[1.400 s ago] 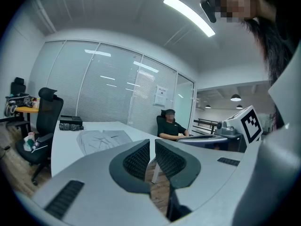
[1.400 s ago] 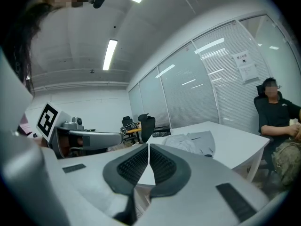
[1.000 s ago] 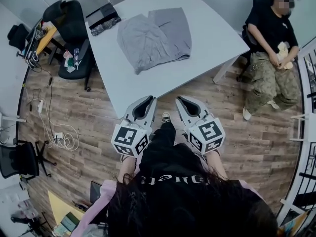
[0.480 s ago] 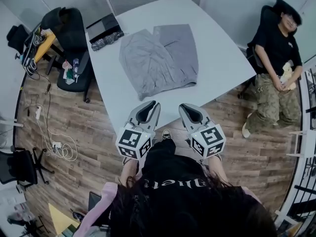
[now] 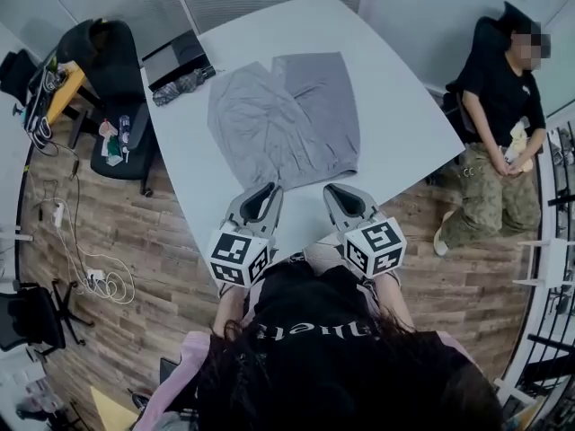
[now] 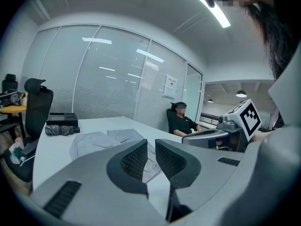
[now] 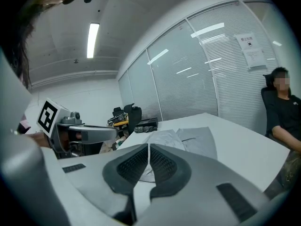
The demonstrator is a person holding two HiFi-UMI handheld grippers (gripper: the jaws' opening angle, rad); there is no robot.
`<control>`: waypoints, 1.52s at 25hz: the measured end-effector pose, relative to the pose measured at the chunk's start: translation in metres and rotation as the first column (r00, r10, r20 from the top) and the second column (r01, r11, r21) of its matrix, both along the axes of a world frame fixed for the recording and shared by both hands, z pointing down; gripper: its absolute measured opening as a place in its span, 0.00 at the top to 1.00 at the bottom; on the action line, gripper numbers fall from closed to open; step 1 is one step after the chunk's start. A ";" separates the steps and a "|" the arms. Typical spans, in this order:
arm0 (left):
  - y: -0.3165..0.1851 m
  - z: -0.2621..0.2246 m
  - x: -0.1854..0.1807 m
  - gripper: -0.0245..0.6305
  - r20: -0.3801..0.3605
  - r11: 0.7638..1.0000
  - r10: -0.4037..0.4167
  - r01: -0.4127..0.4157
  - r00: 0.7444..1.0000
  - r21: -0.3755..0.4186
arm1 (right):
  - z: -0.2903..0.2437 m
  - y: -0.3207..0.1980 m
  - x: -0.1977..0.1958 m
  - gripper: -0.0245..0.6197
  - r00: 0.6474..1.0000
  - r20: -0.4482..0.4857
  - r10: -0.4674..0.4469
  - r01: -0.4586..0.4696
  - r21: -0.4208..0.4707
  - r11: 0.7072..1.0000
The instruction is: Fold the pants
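Pants (image 5: 283, 119) flat on white table (image 5: 395, 88), wood floor (image 5: 117, 205), left tool (image 5: 268, 189) and right tool (image 5: 335, 191) closed, empty

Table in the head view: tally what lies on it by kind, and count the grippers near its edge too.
Grey pants: 1
Black box: 1
Dark bundle: 1
Grippers: 2, left gripper and right gripper
Total: 5

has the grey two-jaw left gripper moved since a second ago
Yes. The left gripper has come forward. Its tips now reach past the near edge of the white table, close to the grey pants. Earlier they only just met that edge.
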State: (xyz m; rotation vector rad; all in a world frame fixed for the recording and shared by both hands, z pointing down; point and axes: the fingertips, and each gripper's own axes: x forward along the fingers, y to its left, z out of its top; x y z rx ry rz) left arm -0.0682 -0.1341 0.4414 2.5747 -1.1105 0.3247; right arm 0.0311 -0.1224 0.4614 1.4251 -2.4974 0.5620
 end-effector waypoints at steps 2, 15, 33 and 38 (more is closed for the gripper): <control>-0.006 0.006 -0.003 0.88 0.004 1.000 -0.004 0.004 1.000 -0.015 | 0.004 -0.008 0.002 0.92 1.000 -0.009 0.006 -0.006 -0.010 1.000; -0.031 0.065 -0.010 0.83 0.060 0.987 -0.091 0.098 0.994 -0.130 | 0.053 -0.046 0.044 0.92 0.993 -0.114 -0.030 0.019 -0.095 0.995; -0.025 0.197 -0.076 0.63 0.283 0.859 -0.211 0.316 0.936 -0.404 | 0.188 -0.074 0.117 0.66 0.920 -0.262 -0.292 0.170 -0.404 0.899; -0.017 0.224 -0.082 0.63 0.281 0.790 -0.272 0.380 0.920 -0.481 | 0.210 -0.072 0.114 0.64 0.877 -0.303 -0.373 0.212 -0.454 0.866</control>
